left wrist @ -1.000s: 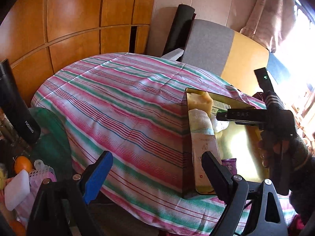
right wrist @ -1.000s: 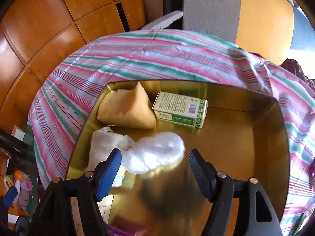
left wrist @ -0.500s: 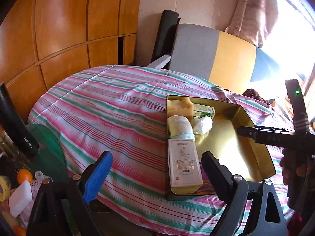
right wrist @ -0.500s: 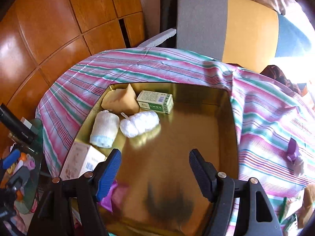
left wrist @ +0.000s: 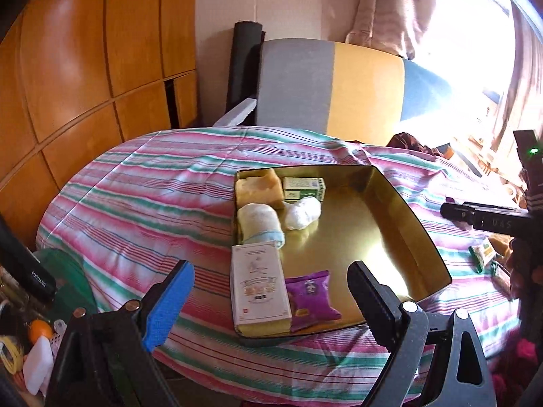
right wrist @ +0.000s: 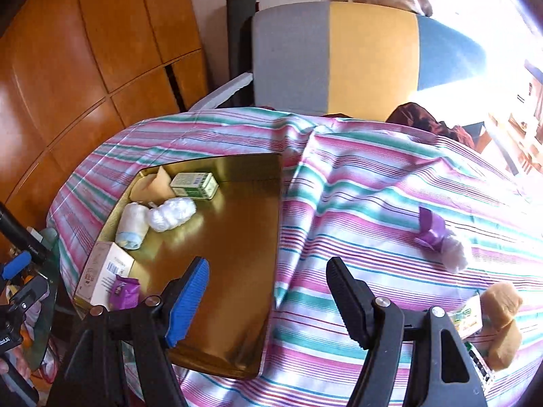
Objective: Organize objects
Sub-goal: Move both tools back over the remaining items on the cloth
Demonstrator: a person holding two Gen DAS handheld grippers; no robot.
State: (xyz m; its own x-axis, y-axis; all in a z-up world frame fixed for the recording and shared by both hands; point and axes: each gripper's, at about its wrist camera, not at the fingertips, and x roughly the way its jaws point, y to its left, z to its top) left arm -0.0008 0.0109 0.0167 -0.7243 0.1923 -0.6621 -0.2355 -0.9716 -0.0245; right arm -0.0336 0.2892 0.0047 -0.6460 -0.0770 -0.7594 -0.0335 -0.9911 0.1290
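Both hand-held grippers are being carried empty: the left hand-held gripper (left wrist: pixel 268 300) is standing wide open over the near edge of the tray (left wrist: pixel 420 234), and the right hand-held gripper (right wrist: pixel 268 300) is gaping moderately, with nothing between its fingers, over the striped cloth (right wrist: pixel 356 203) just right of the tray.

Six things are already lying along the tray's left side, among them a white box (left wrist: pixel 259 286) and a purple packet (left wrist: pixel 312 295). Loose things are waiting on the worktop to the right: a purple-wrapped piece (right wrist: pixel 439 240), a tan lump (right wrist: pixel 502 322) and what is probably a green packet (right wrist: pixel 466 315), half hidden behind the gripper frame.

The next pick is best being made by the right gripper, lowered squarely over one item, pads straddling its narrow sides, cloth folds being avoided.
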